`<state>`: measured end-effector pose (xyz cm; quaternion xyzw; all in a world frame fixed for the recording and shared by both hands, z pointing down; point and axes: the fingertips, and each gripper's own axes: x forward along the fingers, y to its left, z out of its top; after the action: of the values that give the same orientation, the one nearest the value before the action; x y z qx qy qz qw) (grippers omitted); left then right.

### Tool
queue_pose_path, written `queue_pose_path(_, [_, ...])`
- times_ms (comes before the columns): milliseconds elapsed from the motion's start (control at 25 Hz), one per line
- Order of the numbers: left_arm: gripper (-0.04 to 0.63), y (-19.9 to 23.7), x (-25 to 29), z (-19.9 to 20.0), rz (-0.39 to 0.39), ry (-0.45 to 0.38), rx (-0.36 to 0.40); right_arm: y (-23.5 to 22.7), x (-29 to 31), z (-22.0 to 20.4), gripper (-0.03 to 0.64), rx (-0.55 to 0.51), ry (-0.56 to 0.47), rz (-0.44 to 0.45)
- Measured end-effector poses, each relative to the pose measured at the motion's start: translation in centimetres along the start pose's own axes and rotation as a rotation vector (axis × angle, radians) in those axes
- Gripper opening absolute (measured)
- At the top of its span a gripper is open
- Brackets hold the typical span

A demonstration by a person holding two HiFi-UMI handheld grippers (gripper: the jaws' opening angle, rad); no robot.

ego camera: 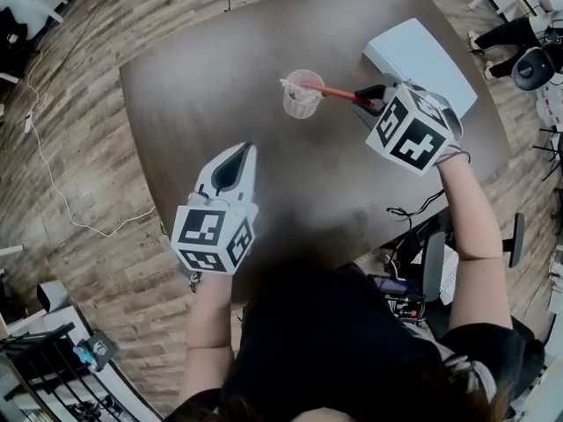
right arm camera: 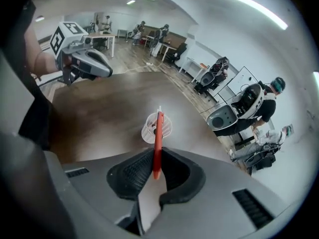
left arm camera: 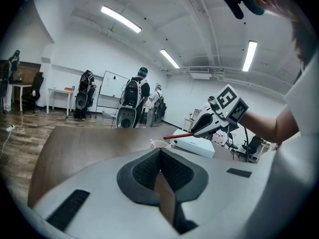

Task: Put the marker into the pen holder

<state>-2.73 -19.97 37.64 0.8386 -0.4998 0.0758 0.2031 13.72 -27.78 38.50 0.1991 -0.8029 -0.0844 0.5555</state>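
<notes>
A wood-plank floor (ego camera: pixel 79 156) surrounds a dark brown tabletop (ego camera: pixel 211 95). A thin white cable (ego camera: pixel 53 183) trails over the floor to the left. The person stands at the near edge of the tabletop in a dark top, both forearms reaching out over the surface. A flat white box (ego camera: pixel 422 55) lies at the far right corner of the tabletop.

The left hand-held gripper (ego camera: pixel 239 153) hovers over the near middle of the tabletop, well apart from everything else. Its own view shows the jaws closed together with nothing between them.

The right hand-held gripper (ego camera: pixel 376 101) is further out, just in front of the white box, and tilts down towards the middle of the tabletop. Its jaws are clamped on the rear end of the marker.

The pen holder (ego camera: pixel 302 98), a clear plastic cup, stands upright on the tabletop, left of the right hand-held gripper and beyond the left one.

The marker (ego camera: pixel 339 92) is red with a white tip. It sticks out from the right hand-held gripper's jaws at a shallow slant. In the head view it reaches across the mouth of the pen holder, its tip at the far-left part of the rim. Whether the tip is already below the rim cannot be told.
</notes>
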Motion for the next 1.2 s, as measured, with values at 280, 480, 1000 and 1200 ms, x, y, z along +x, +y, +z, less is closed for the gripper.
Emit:
queue_pose_path(280, [0.015,0.7,1.3,0.1,0.033,0.018,-0.013,-1.4,2.0,0.4,0.066,-0.258,0.115,0.054])
queue_pose_path(480, [0.015,1.2,2.2,0.0,0.057,0.025,-0.029,-2.5,3.2,0.6,0.066,-0.461,0.2,0.081])
queue_pose_path(1000, [0.015,2.8,2.6,-0.4,0.08,0.018,-0.045,-2.2,6.3,2.0,0.066,-0.76,0.274,0.135])
queue_pose_path(1200, [0.015,2.7,2.7,-0.5,0.084,0.013,-0.048,-1.9,6.8,2.2,0.066,-0.826,0.269,0.143])
